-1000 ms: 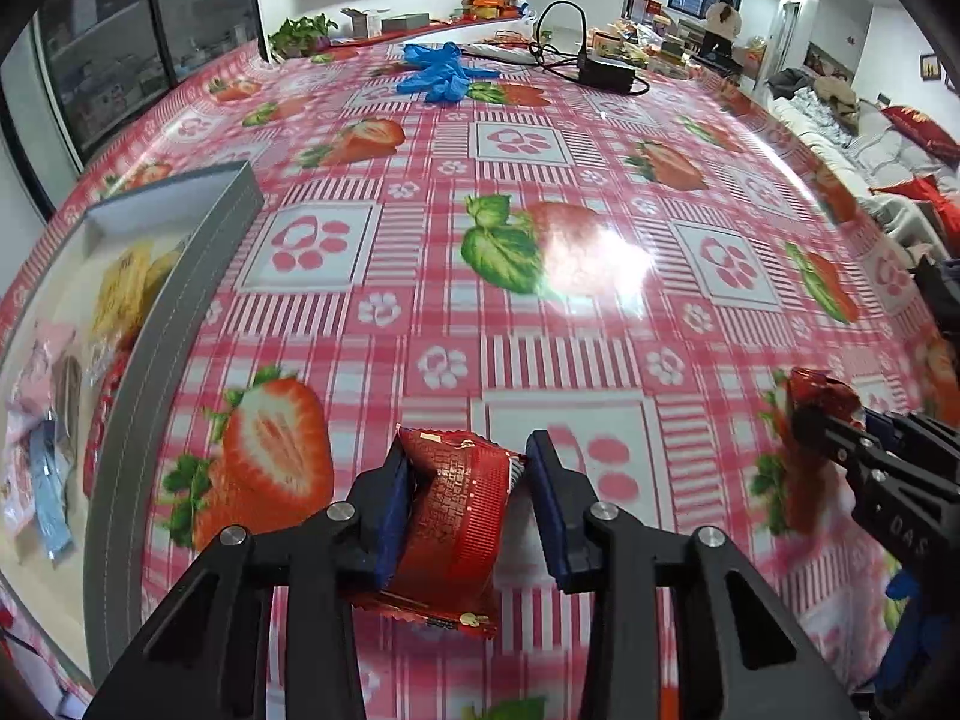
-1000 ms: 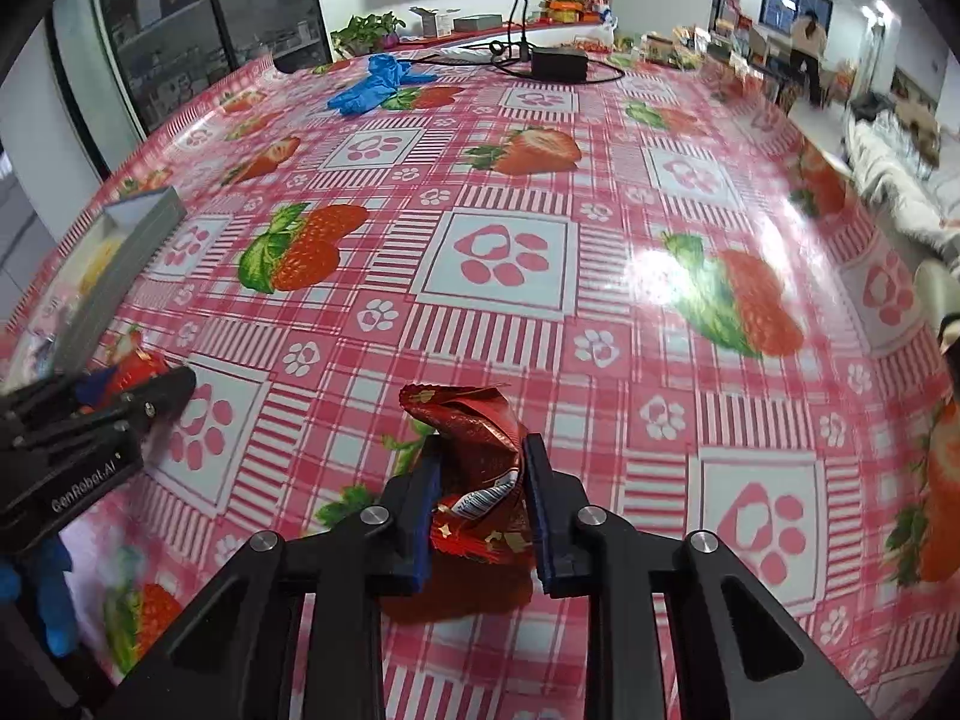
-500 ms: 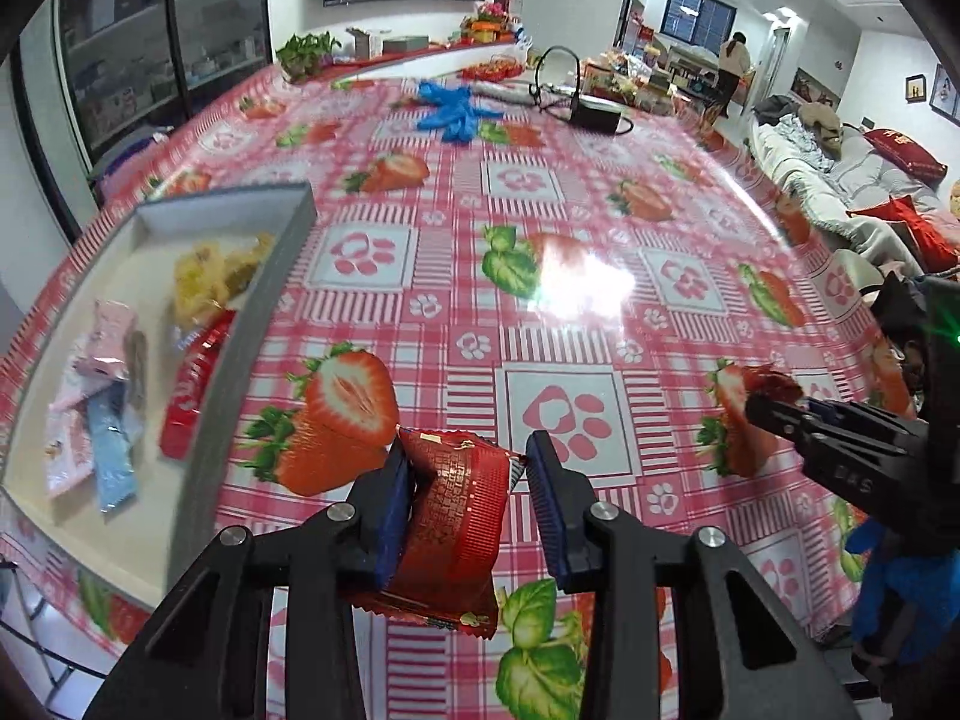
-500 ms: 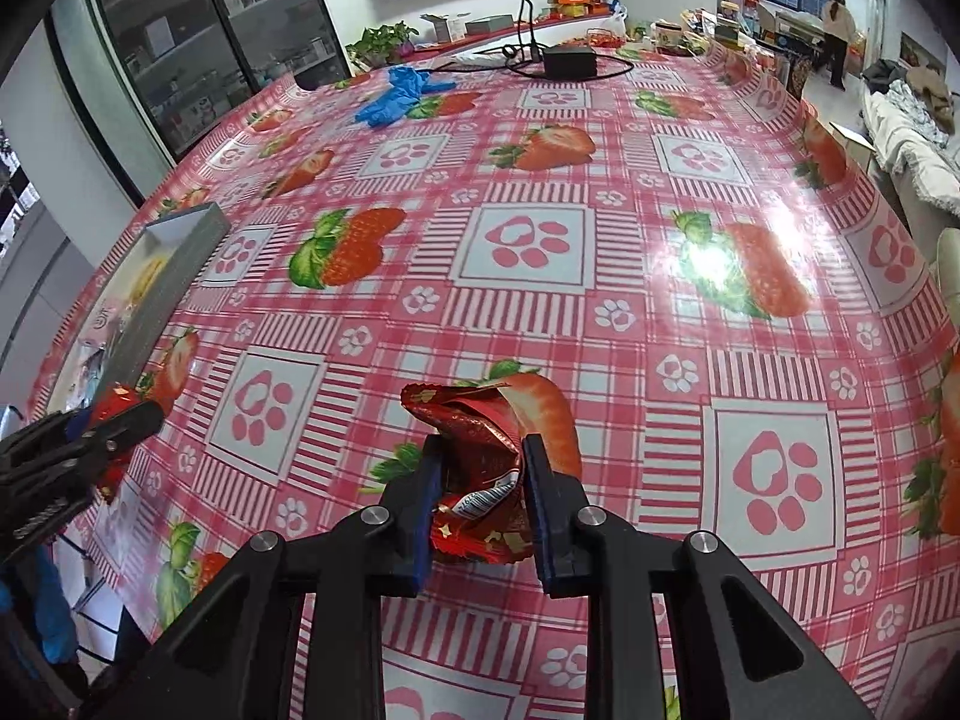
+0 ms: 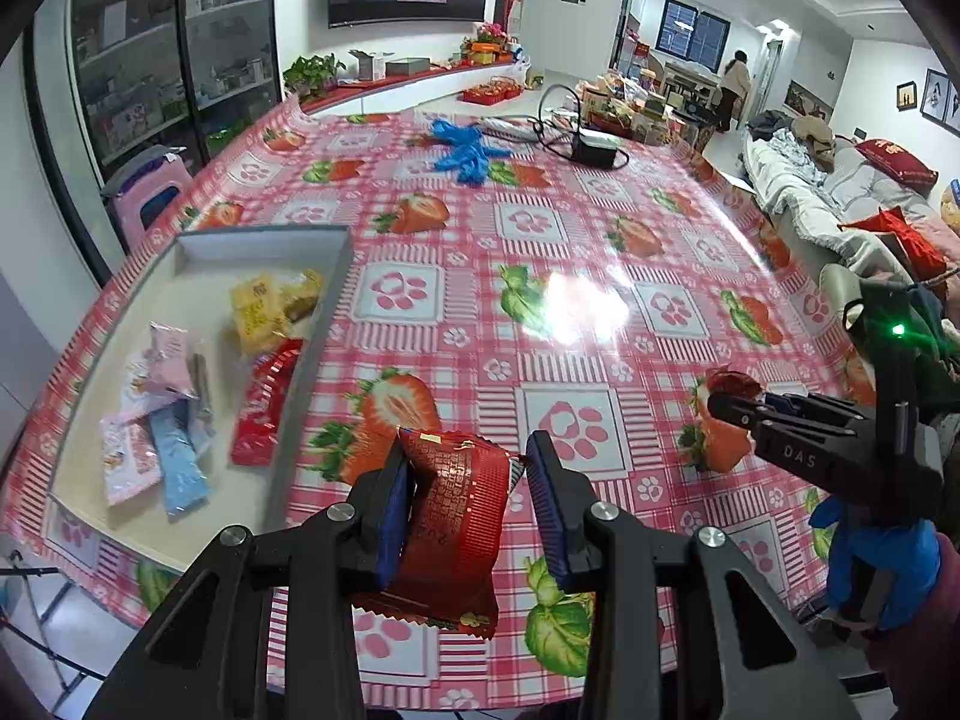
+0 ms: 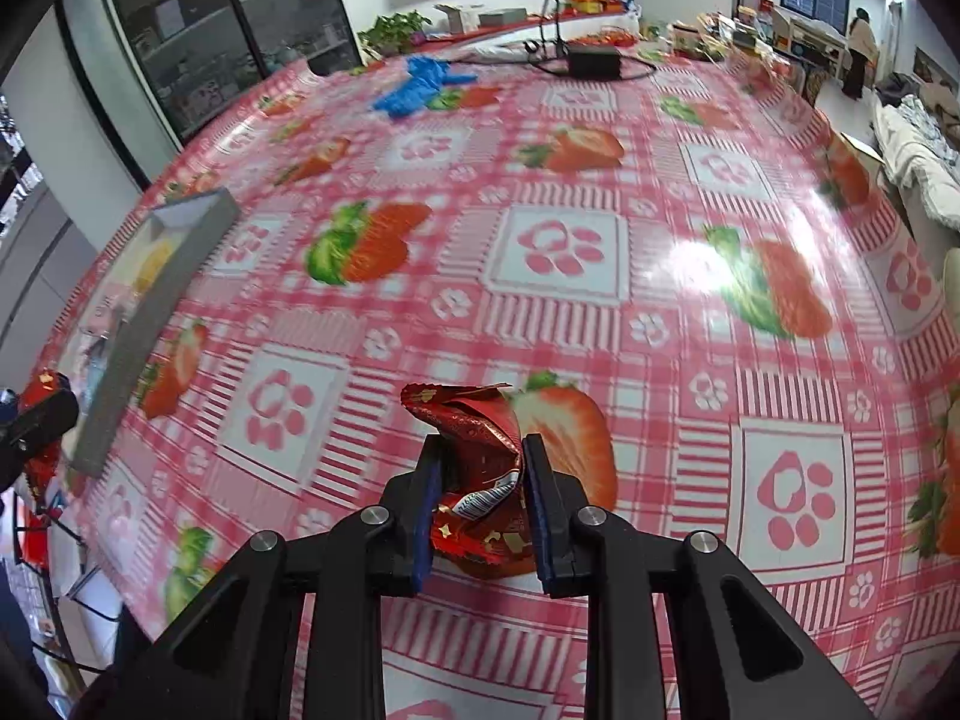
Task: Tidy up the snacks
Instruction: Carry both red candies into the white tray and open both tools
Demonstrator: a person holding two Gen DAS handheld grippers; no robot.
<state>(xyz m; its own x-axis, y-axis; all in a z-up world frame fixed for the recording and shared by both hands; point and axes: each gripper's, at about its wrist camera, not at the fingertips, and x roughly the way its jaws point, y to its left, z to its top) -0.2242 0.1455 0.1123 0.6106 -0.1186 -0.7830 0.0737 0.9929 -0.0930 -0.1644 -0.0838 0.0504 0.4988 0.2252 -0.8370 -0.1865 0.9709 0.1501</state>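
Scanning from the left: I list what each wrist camera gives me.
Tray: grey box tray [image 5: 312, 354] at the left edge of the table [image 5: 540, 228], its near corner overhanging the edge; in the right wrist view it is a blurred sliver at far left [image 6: 174, 276].
Tray contents: yellow packets [image 5: 264, 306], pink and blue sachets [image 5: 156, 420], a red packet [image 5: 264, 408] leaning on the right wall; print too small for me to read.
Left gripper: my left gripper [image 5: 468, 498] is narrowed down onto a red snack pack [image 5: 456, 528], both blue pads on its sides, pack upright and clear of the cloth.
Hidden: the pack's lower edge hangs behind the gripper arms; I can't see what lies under it.
Open room: middle of the strawberry cloth is bare, with glare washing out one patch.
Far end: blue gloves [image 5: 468, 147] and a black adapter with cable [image 5: 591, 147], well apart from both grippers.
Right gripper: my right gripper [image 6: 483, 498] is pinched nearly closed on a crumpled red wrapper [image 6: 474, 450], twisted top poking above the pads.
Right side: table edge close; a blue-gloved hand [image 5: 876, 552] cut off by the frame.
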